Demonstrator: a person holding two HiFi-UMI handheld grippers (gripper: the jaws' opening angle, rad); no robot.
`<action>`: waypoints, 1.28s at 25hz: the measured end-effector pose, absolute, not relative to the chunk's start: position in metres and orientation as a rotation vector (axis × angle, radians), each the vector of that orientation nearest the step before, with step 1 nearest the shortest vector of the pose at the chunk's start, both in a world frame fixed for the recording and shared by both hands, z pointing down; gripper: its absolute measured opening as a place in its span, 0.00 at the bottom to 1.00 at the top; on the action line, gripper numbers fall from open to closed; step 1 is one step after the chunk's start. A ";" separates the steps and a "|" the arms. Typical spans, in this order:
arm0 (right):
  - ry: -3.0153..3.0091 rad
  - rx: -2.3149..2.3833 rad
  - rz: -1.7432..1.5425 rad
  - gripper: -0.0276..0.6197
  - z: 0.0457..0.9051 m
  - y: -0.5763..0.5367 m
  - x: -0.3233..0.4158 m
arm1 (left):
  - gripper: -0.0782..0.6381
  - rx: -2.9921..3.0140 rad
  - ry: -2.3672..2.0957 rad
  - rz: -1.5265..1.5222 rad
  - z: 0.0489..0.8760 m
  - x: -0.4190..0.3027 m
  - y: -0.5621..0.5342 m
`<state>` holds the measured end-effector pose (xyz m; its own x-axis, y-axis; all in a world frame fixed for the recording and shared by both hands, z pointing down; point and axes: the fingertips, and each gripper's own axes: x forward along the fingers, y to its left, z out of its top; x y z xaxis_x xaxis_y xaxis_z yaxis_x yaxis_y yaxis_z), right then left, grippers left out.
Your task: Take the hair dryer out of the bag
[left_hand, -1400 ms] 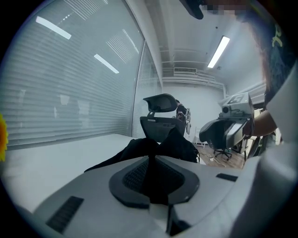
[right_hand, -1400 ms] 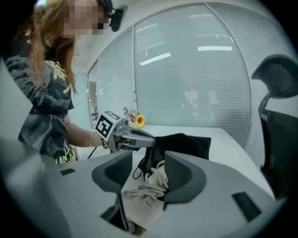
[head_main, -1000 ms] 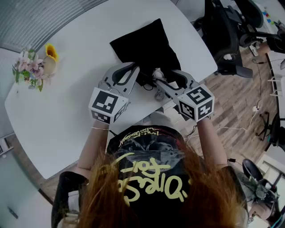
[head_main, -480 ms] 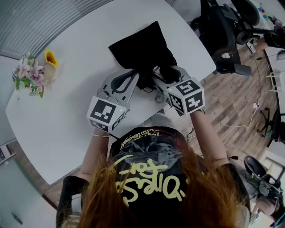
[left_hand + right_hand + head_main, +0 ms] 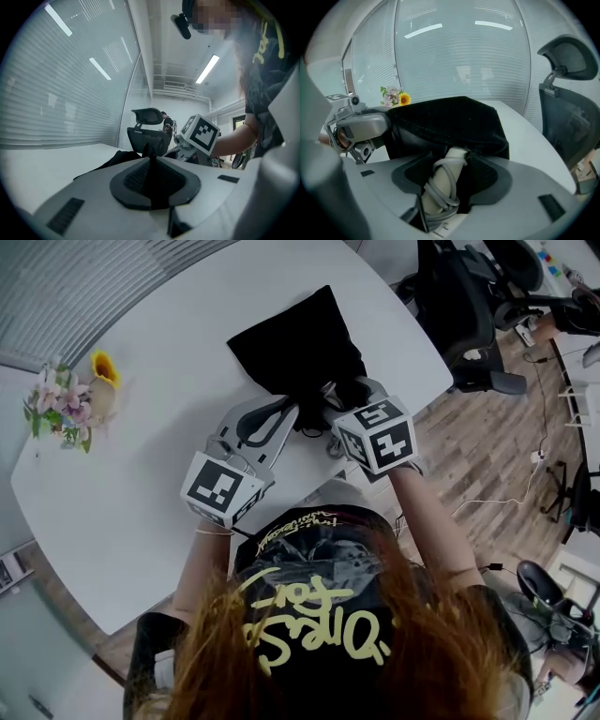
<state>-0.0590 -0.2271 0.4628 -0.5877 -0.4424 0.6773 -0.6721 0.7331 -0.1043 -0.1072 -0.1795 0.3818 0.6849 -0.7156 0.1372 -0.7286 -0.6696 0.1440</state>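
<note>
Pinches the near rim of the black bag [image 5: 300, 343] with the left gripper [image 5: 151, 164], jaws almost together on the cloth. Reaches the right gripper [image 5: 450, 157] into the bag's mouth, jaws wide around the hair dryer [image 5: 440, 183], at its cream handle wound with grey cord. Has the bag lying on the white table [image 5: 141, 474], hair dryer mostly inside

Black T-shirt [image 5: 319, 559] bore yellow lettering; left gripper [image 5: 289, 414] and right gripper [image 5: 339, 399] were pale grey, black-padded, carrying black-and-white marker cubes [image 5: 223, 489].
</note>
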 end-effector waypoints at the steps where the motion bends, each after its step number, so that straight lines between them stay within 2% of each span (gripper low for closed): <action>1: -2.286 0.839 0.498 0.40 0.464 -0.228 -0.059 | 0.15 2.711 -1.171 0.103 0.382 -0.107 -0.180; 5: -2.265 0.825 0.630 0.43 0.471 -0.231 -0.063 | 0.16 2.726 -1.150 0.126 0.388 -0.105 -0.179; 10: -2.211 0.820 0.624 0.46 0.480 -0.235 -0.069 | 0.16 2.701 -1.143 0.145 0.403 -0.109 -0.179; 19: -2.189 0.795 0.593 0.46 0.484 -0.238 -0.075 | 0.16 2.700 -1.164 0.232 0.420 -0.110 -0.183; 23: -2.194 0.813 0.609 0.45 0.484 -0.239 -0.073 | 0.21 2.688 -1.165 0.304 0.427 -0.108 -0.184; 32: -2.252 0.839 0.634 0.44 0.479 -0.241 -0.072 | 0.20 2.671 -1.213 0.389 0.437 -0.109 -0.188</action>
<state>-0.0720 -0.2412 0.4788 -0.5882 -0.3926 0.7071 -0.7039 0.6790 -0.2086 -0.1092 -0.1877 0.4371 0.6322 -0.7102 0.3098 -0.7579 -0.6499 0.0570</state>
